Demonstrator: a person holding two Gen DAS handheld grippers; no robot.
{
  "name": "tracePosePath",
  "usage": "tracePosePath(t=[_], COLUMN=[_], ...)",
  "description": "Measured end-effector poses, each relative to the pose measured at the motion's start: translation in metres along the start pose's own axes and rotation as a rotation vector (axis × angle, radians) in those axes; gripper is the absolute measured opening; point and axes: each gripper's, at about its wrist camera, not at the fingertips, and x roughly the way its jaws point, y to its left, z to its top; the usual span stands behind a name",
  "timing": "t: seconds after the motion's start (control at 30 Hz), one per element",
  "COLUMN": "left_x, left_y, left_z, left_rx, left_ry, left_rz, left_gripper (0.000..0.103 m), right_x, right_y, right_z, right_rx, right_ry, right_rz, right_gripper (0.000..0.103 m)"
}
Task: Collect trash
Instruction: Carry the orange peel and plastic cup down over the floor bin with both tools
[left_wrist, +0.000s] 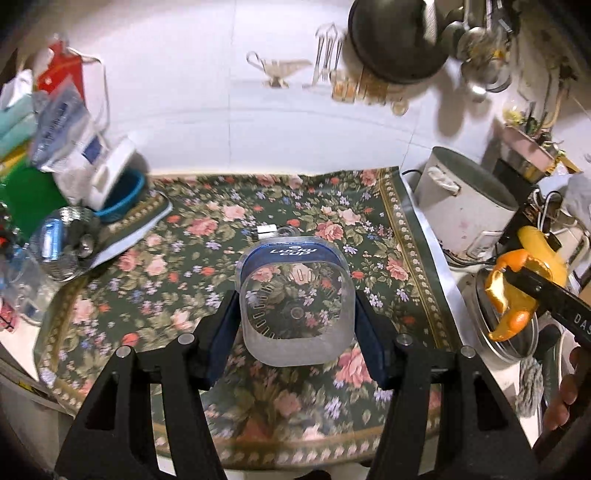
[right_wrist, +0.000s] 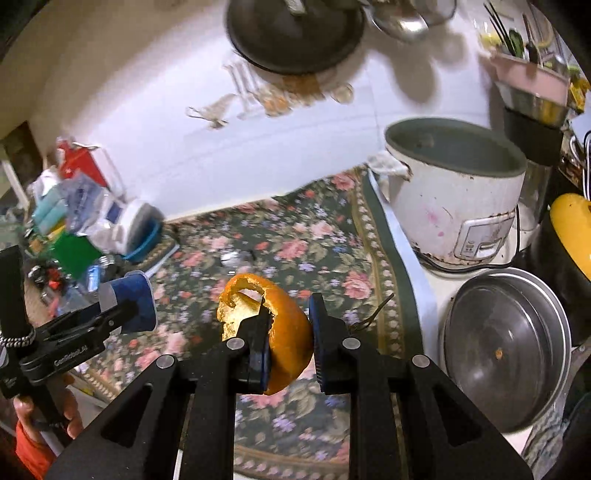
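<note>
Roughly midway through, by the look of things: two pieces of trash picked up, none yet dropped anywhere.

Left tool (left_wrist: 295, 300) closed part-way around a clear, square-sided plastic cup with a blue "Lucky Cup" band (left_wrist: 293, 254), pads pressed against its two opposite walls, open mouth towards the camera. Seen from the right wrist, cup carried in the air off to the left, above the edge of the tabletop with the dark green floral cloth (left_wrist: 258, 206), not resting on it.

Right tool (right_wrist: 291, 306) nearly shut on a curled piece of orange peel (right_wrist: 284, 325), pinched between the blue pads, with the torn pale inside turned to the left. Peel likewise held up off the cloth, near the right side of the tabletop, beside the old white rice cooker pot (right_wrist: 454, 206) and the round steel lid (right_wrist: 506, 347).

Left to do, as a judgement only: both items to be taken to a bin or bag and released. No bin visible in either view, so impossible to say where that lay. Middle of the cloth mostly bare apart from a small silvery object (left_wrist: 266, 229) beyond the cup; too blurred to tell whether trash or not. Packets and bags heaped at the far left (left_wrist: 62, 122), possibly more to sort, though unclear whether any of that counted as rubbish.
</note>
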Motion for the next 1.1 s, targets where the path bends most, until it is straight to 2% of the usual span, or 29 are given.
tracePosePath(t=[0.27, 0.57, 0.73, 0.9, 1.1], left_x=[-0.068, -0.158, -0.193, -0.205, -0.195], left_y=[0.041, 0.093, 0.104, 0.104, 0.092], left_z=[-0.058, -0.143, -0.183, -0.216, -0.247], left_rx=[0.028, 0.115, 0.15, 0.163, 0.164], left_ry=[-0.042, -0.016, 0.013, 0.077, 0.157], left_rz=[-0.078, -0.132, -0.152, -0.156, -0.143], left_gripper=[0.059, 0.059, 0.059, 0.059, 0.059], right_x=[-0.043, -0.098, -0.126, -0.143, -0.146], right_y=[0.058, 0.147, 0.178, 0.191, 0.187], right_z=[-0.049, -0.135, -0.171, -0.199, -0.222], right_rx=[0.004, 0.051, 0.068, 0.11, 0.128], right_ry=[-0.044, -0.083, -0.086, -0.061, -0.004], right_rz=[-0.013, -0.081, -0.098, -0.088, -0.083], right_gripper=[0.017, 0.017, 0.017, 0.017, 0.017])
